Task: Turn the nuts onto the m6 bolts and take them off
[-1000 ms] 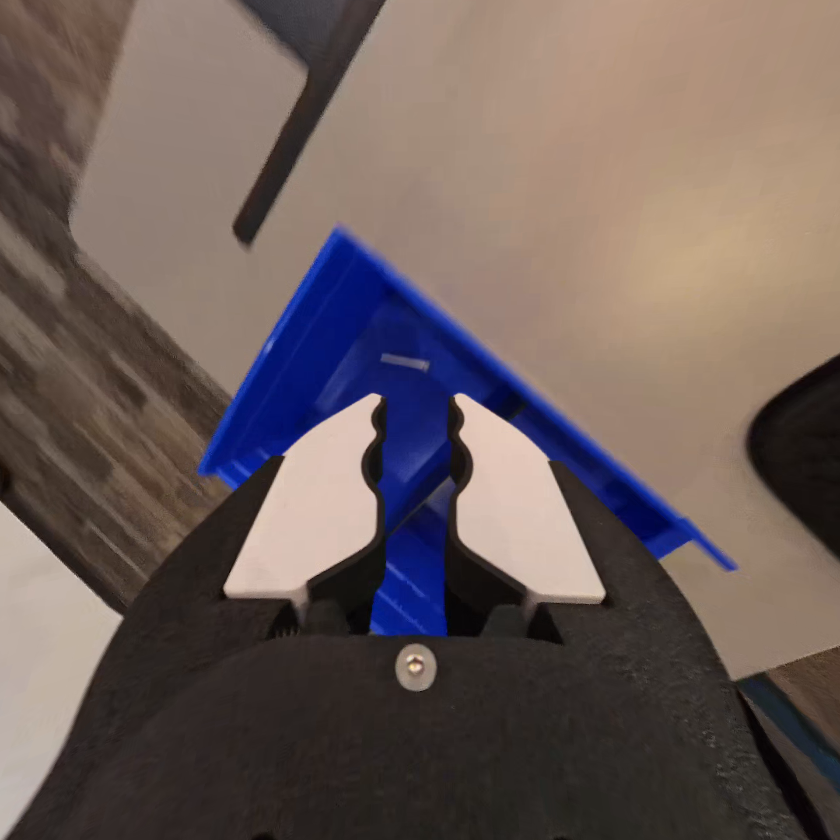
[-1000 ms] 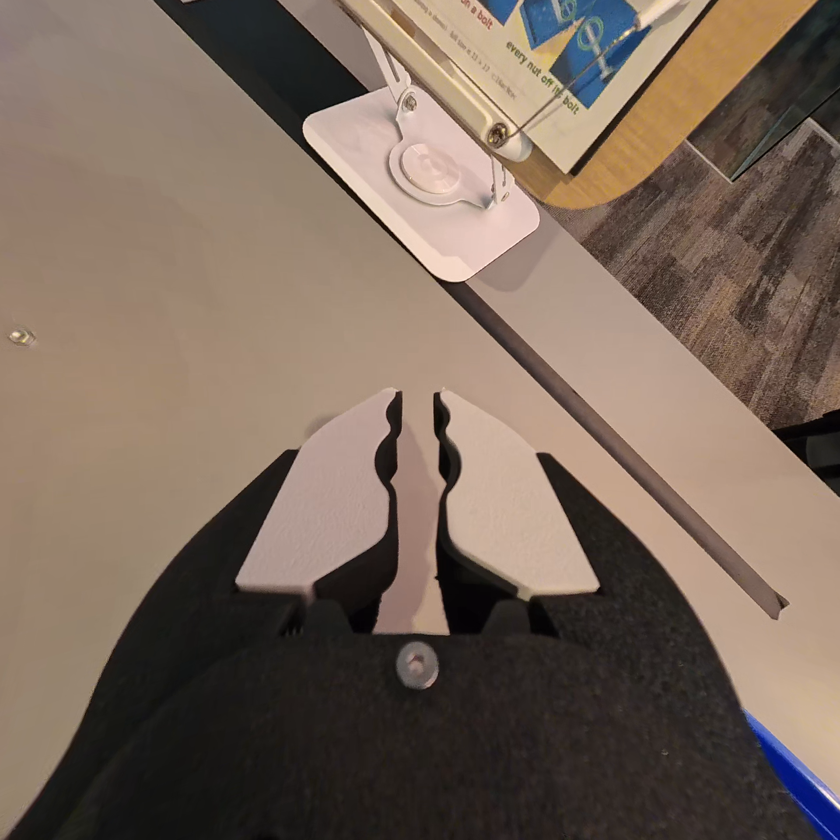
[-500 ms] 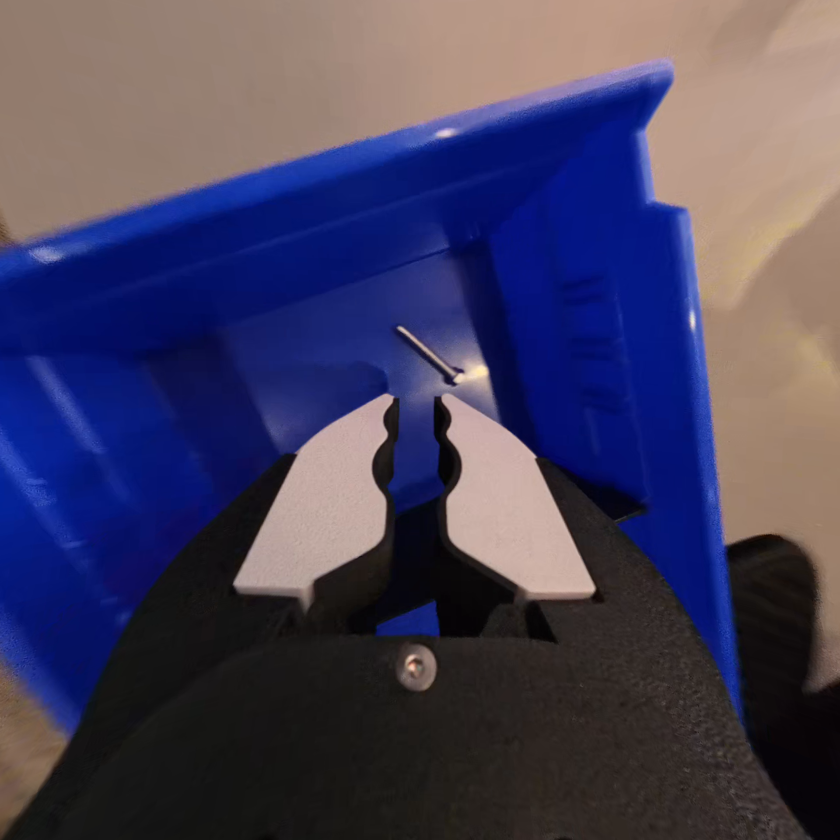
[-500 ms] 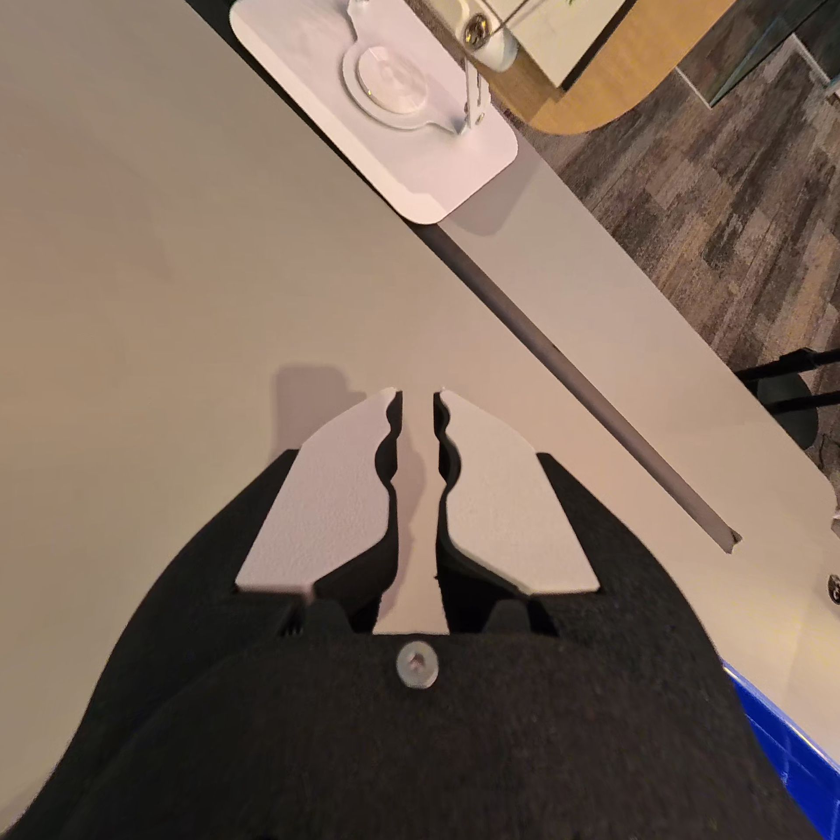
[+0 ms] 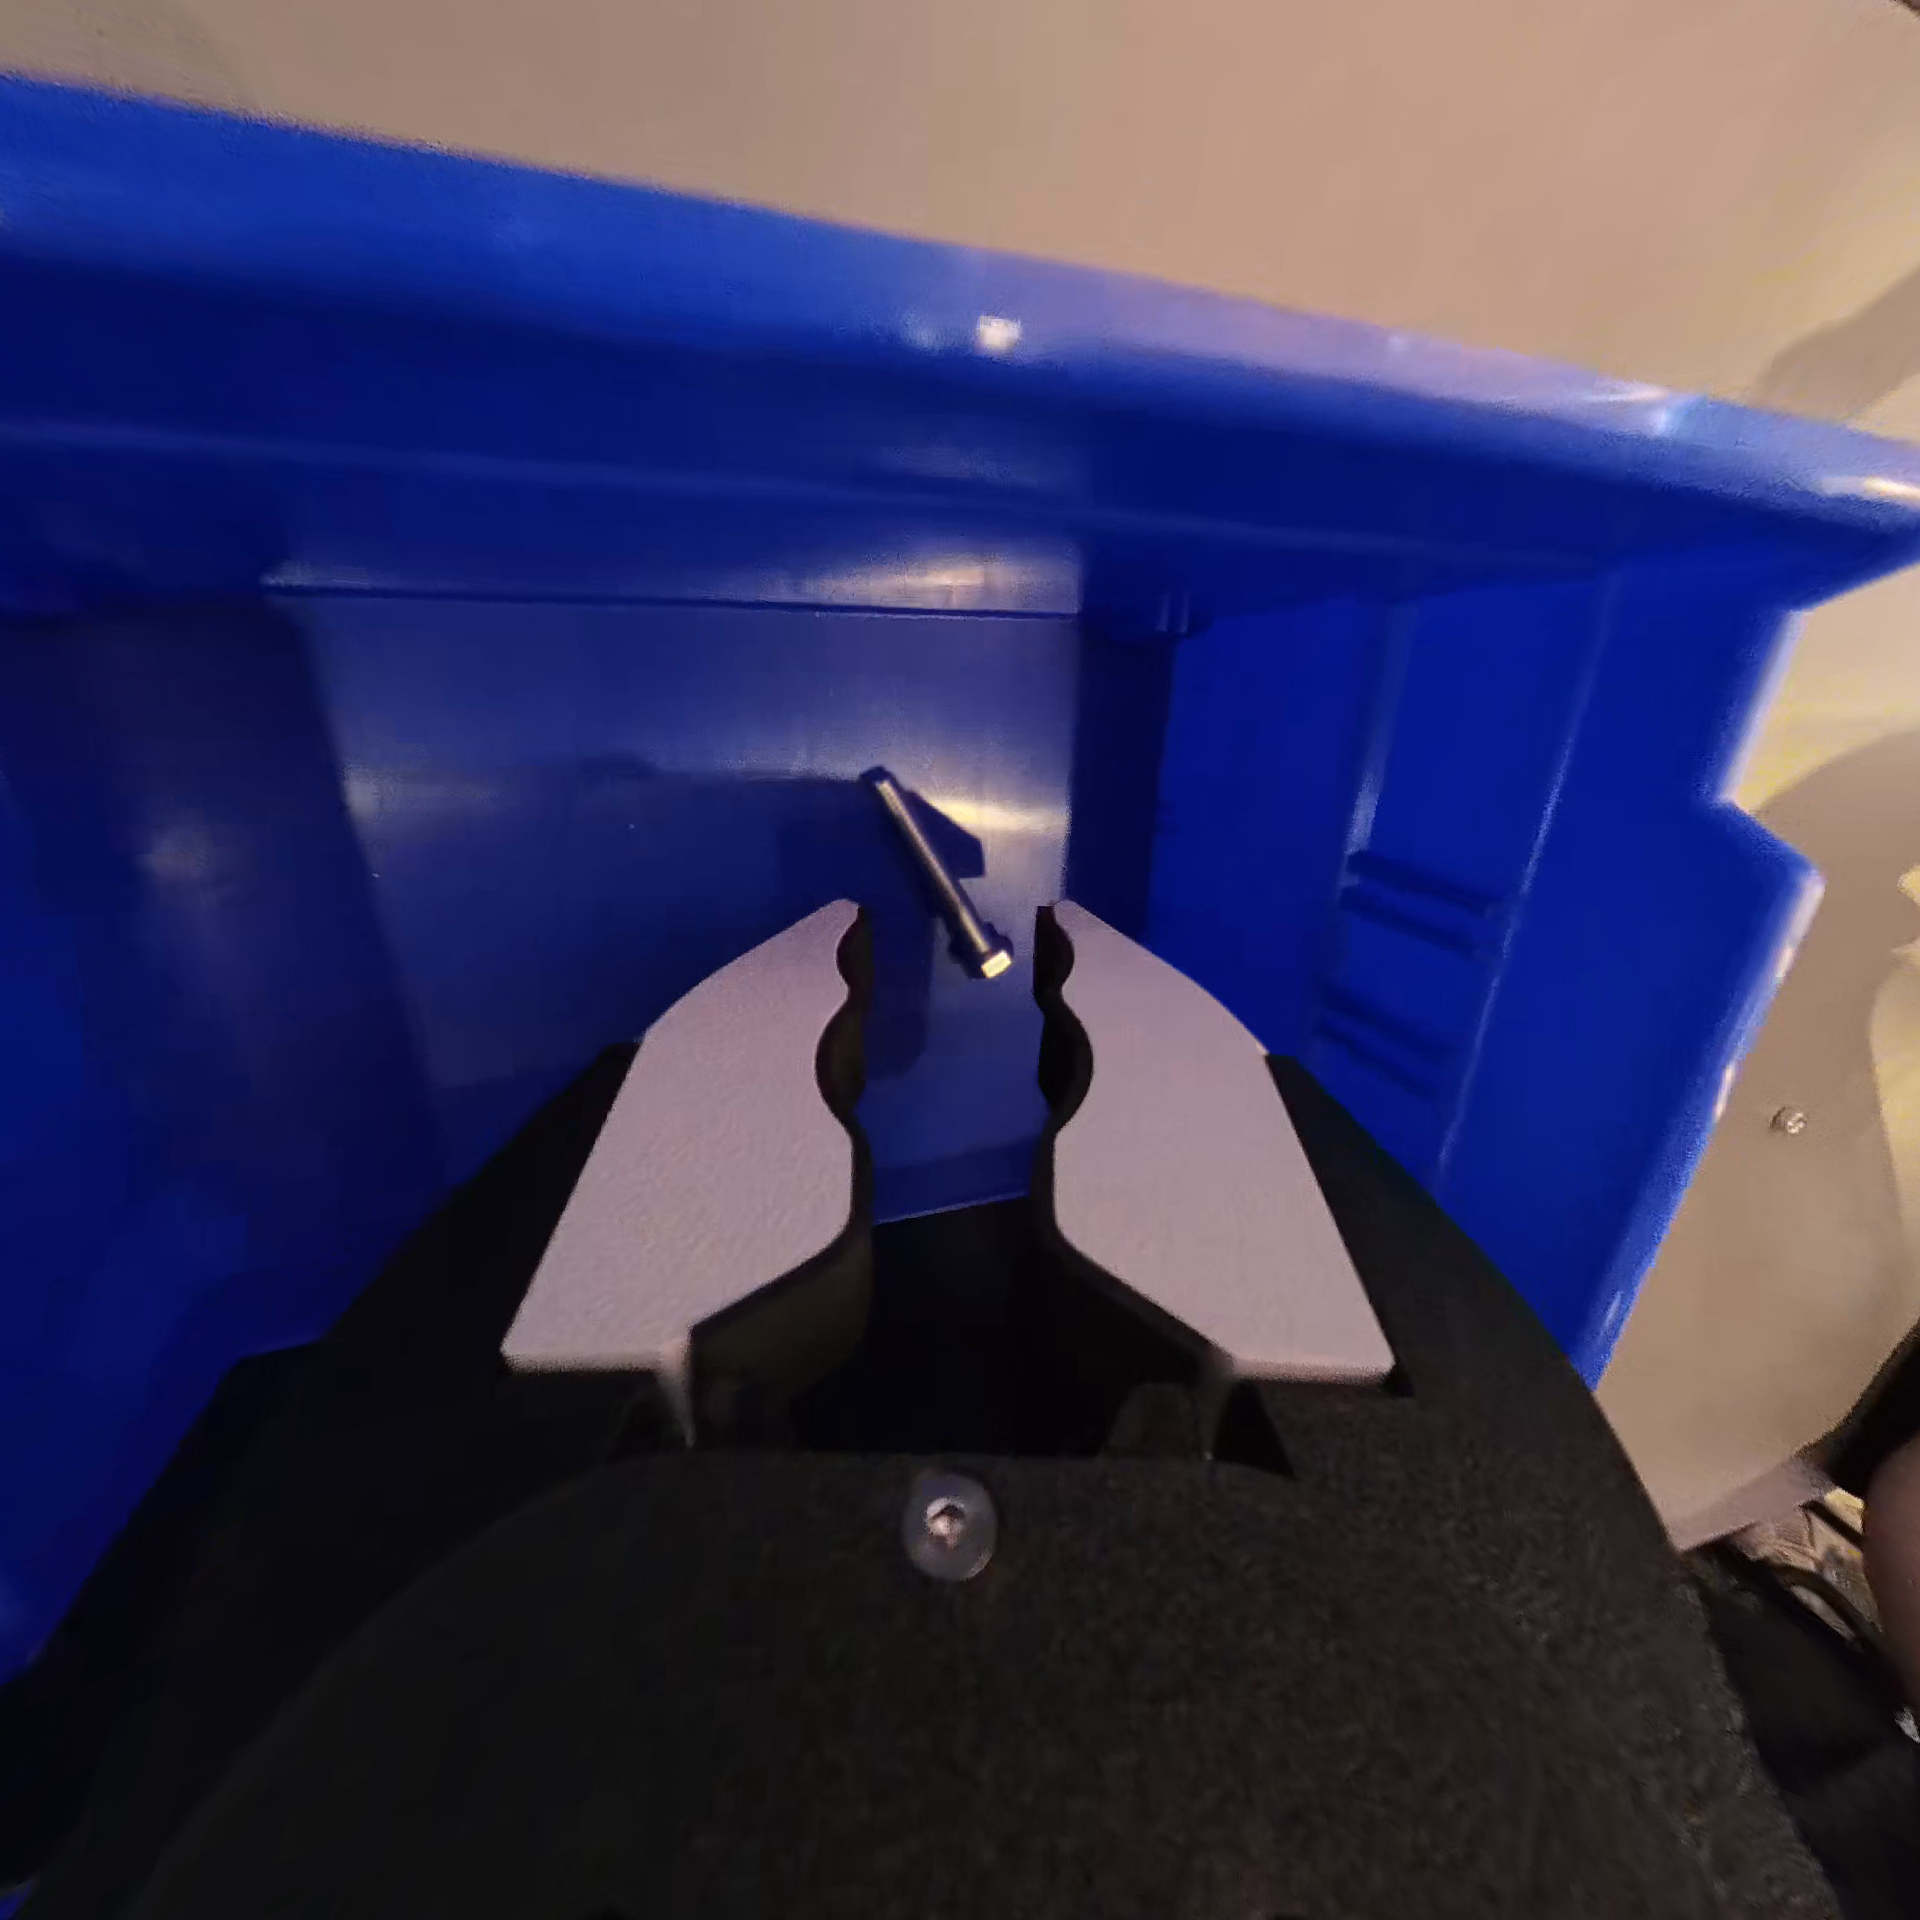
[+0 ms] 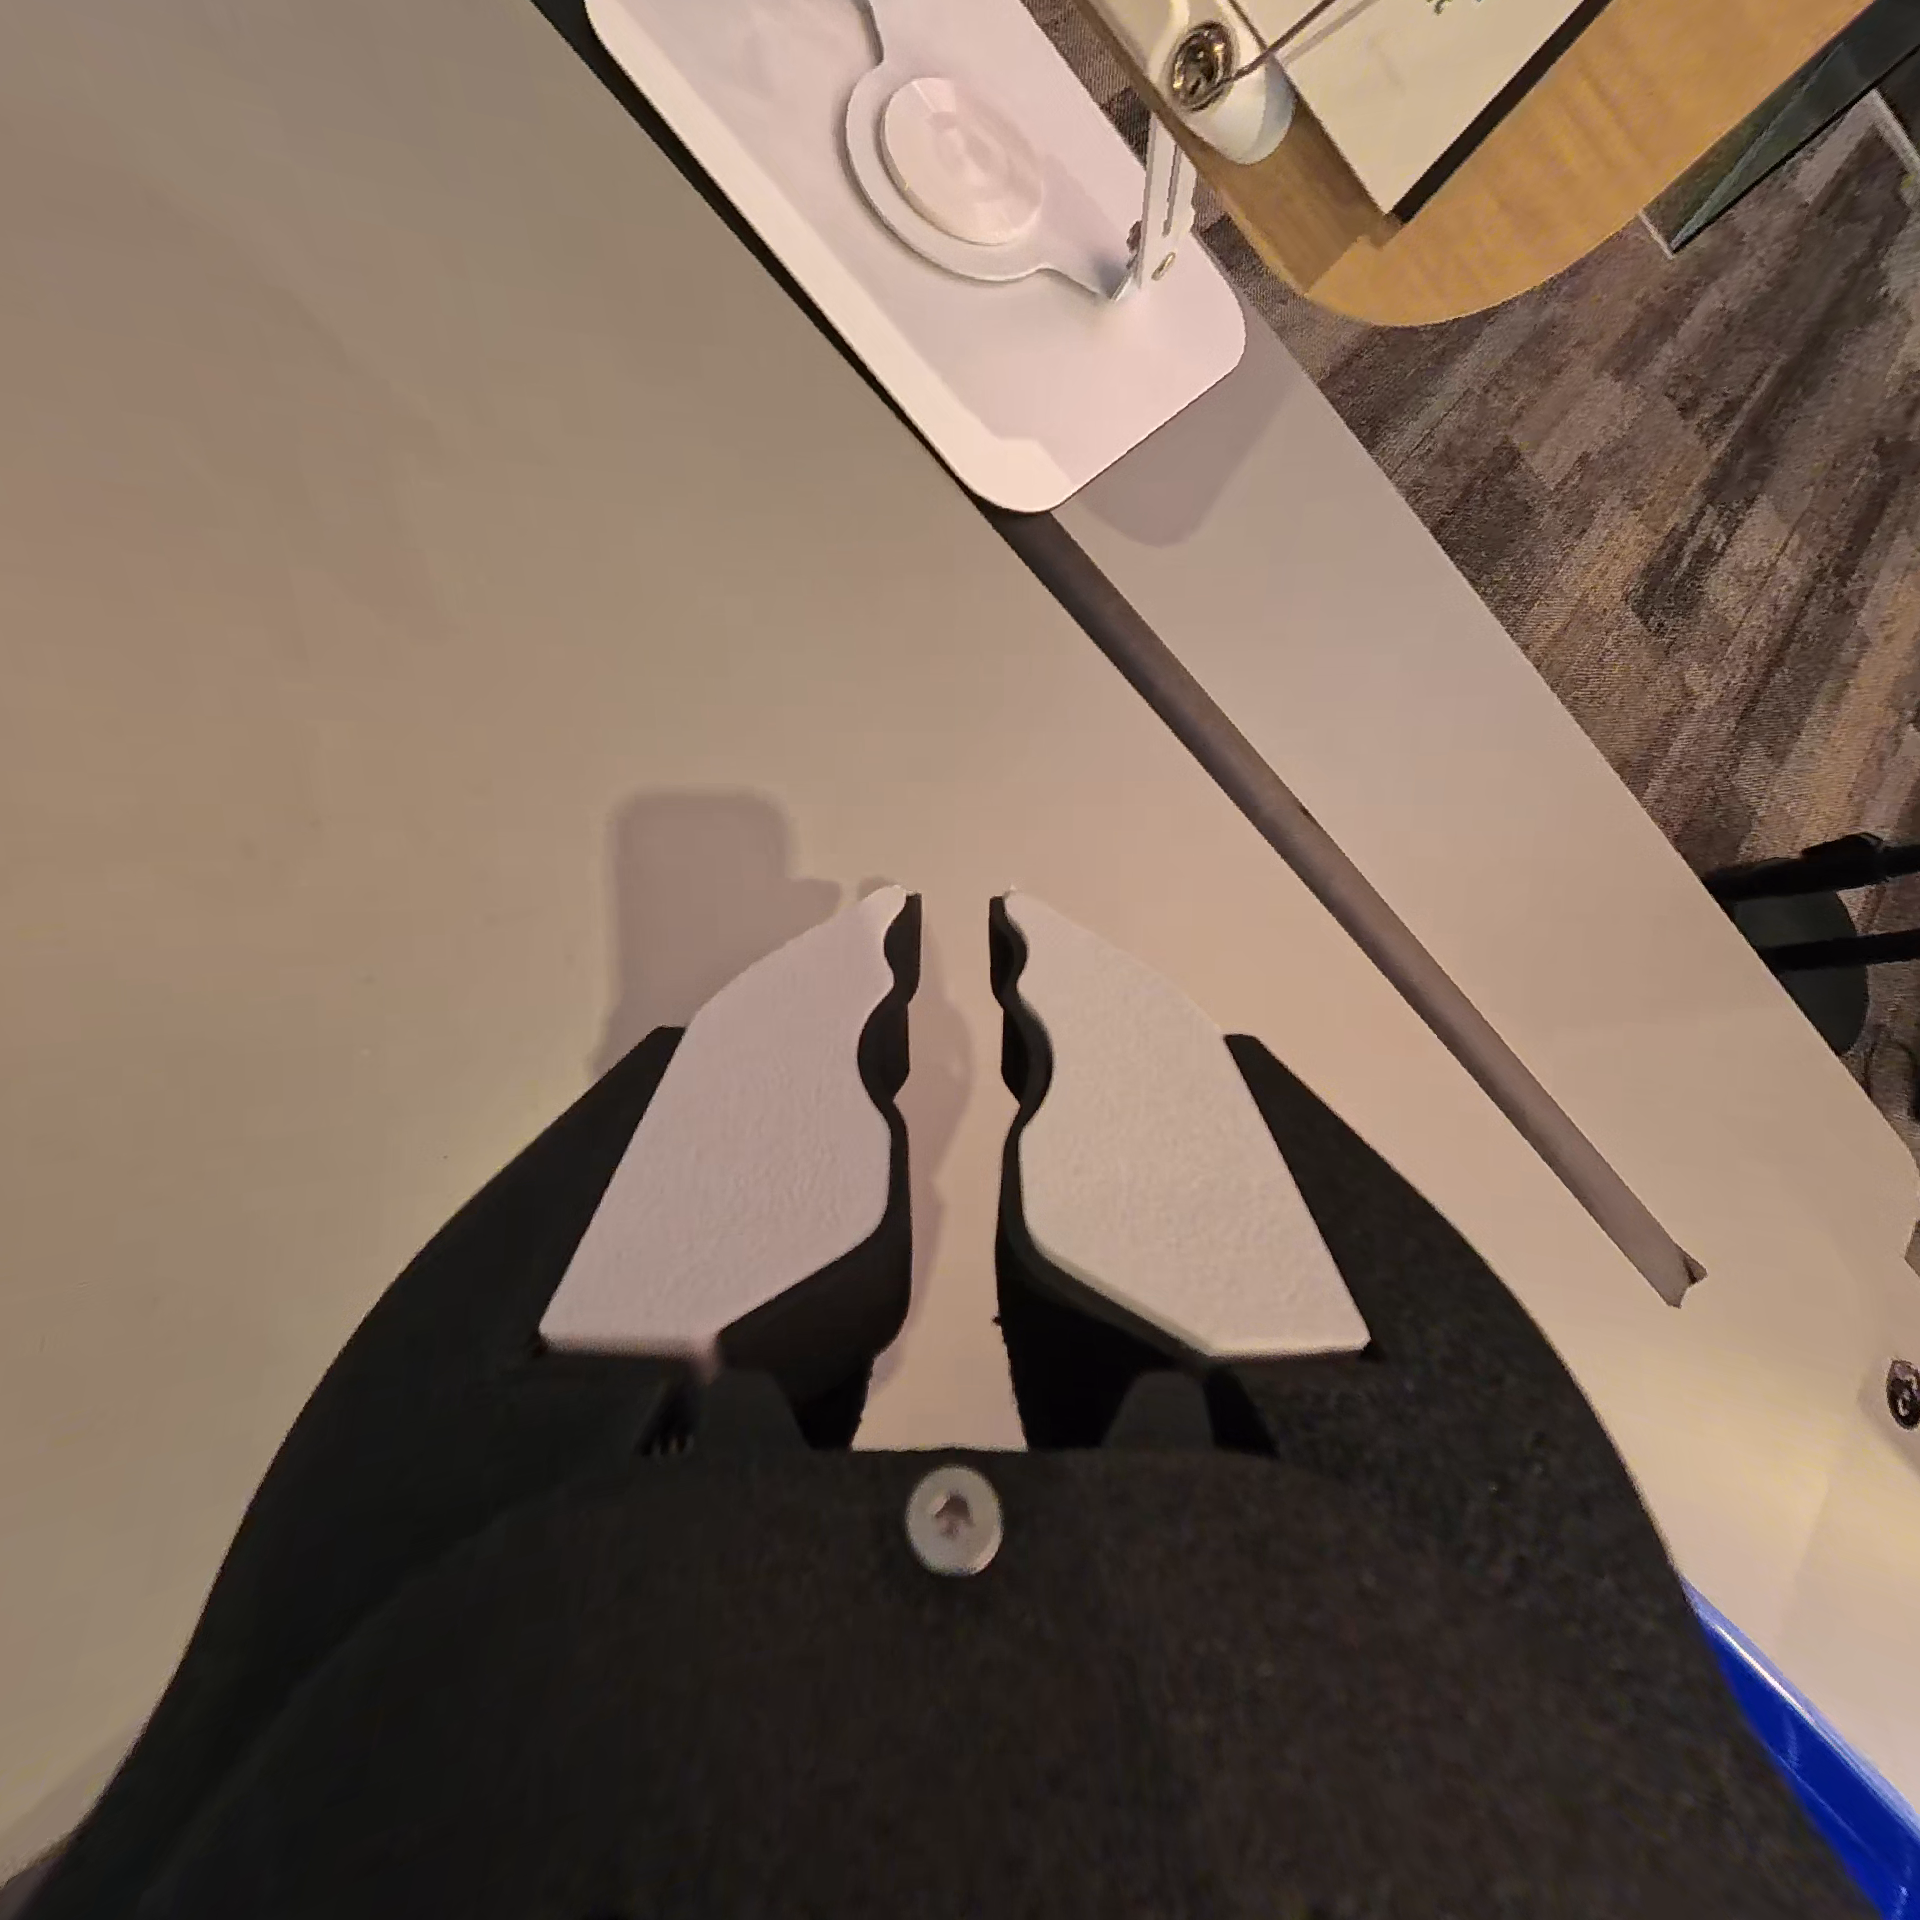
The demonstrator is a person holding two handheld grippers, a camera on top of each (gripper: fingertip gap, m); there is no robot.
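A slim silver bolt (image 5: 940, 883) lies on the floor of a blue plastic bin (image 5: 727, 447). Its head points toward me. My left gripper (image 5: 951, 914) is open inside the bin, just above the bolt, and the bolt's head shows between the two fingertips without touching them. My right gripper (image 6: 954, 899) is shut with only a narrow slit between the tips. It holds nothing and hovers over the bare beige table (image 6: 364, 623). A small metal nut or screw (image 5: 1789, 1120) lies on the table to the right of the bin.
A white stand base (image 6: 1039, 260) sits at the table's far edge, holding up a board. A long slot (image 6: 1351, 883) runs across the tabletop. A corner of the blue bin (image 6: 1829, 1766) shows at lower right. A small metal fastener (image 6: 1907, 1403) lies at the right edge. There is about 60 cm between the tips of the two grippers.
My left gripper has swung over the bin and dropped into it, closing in on the bolt. Its jaws narrowed, then opened wider. My right gripper drifted slightly over the table and stayed shut.
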